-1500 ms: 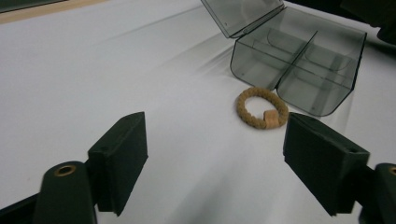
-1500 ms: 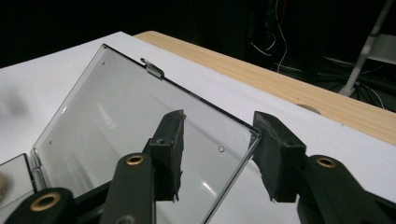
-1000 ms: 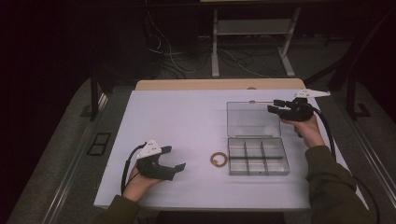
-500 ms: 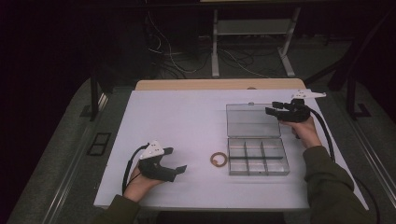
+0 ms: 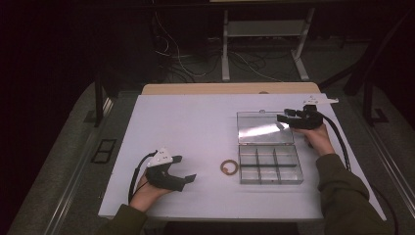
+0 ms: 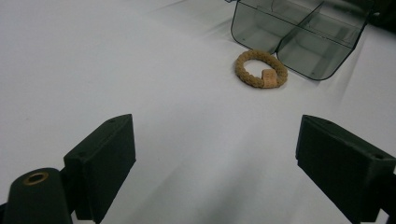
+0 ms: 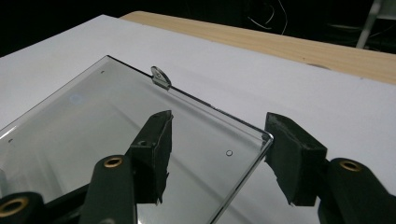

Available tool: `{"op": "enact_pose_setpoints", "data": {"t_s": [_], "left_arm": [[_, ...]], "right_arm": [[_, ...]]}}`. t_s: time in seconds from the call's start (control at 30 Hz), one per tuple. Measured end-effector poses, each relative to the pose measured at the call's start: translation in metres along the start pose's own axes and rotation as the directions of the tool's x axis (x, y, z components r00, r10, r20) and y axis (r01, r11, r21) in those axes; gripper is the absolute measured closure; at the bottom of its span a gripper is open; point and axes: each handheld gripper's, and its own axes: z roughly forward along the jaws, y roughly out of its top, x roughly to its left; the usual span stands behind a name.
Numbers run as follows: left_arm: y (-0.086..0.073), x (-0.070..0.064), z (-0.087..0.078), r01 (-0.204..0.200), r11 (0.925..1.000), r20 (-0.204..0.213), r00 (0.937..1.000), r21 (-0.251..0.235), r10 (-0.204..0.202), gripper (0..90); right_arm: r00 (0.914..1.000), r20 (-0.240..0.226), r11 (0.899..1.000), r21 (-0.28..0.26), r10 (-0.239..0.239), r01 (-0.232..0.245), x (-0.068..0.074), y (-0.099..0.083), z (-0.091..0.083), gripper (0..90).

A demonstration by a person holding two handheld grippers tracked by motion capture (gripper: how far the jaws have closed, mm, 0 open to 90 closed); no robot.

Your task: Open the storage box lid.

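The clear compartment box (image 5: 270,164) already lay open on the white table (image 5: 186,122), its lid (image 5: 264,128) folded flat on the far side of the tray, and every compartment that could be seen looked empty. The braided ring (image 5: 228,168) rested on the table just beside the box's left wall, apart from it and outside any compartment, so the main work seemed to remain: picking the ring up and setting it in the box. The right gripper (image 5: 283,119) hovered over the lid's far right corner, its jaws spread with that corner (image 7: 261,135) between them but not clamped; whether either pad touched the plastic could not be told. The right hand (image 5: 315,137) reached forward along the box's right side, gripper pointing left across the lid. The left gripper (image 5: 188,179) sat low near the table's front edge, well to the left of the box, its jaws wide apart and holding nothing, aimed toward the ring (image 6: 260,68), with the hand (image 5: 147,191) behind it close to the tabletop.
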Motion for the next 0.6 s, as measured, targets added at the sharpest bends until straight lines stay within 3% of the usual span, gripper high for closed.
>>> {"op": "enact_pose_setpoints", "data": {"t_s": [0.6], "left_arm": [[-0.0003, 0.0004, 0.0003, 0.006, 1.0000, 0.003, 1.0000, 0.003, -0.006, 11.3]], "right_arm": [[0.9993, 0.000, 0.998, 0.051, 0.037, -0.037, -0.0046, -0.0090, 0.0089, 40.5]]}}
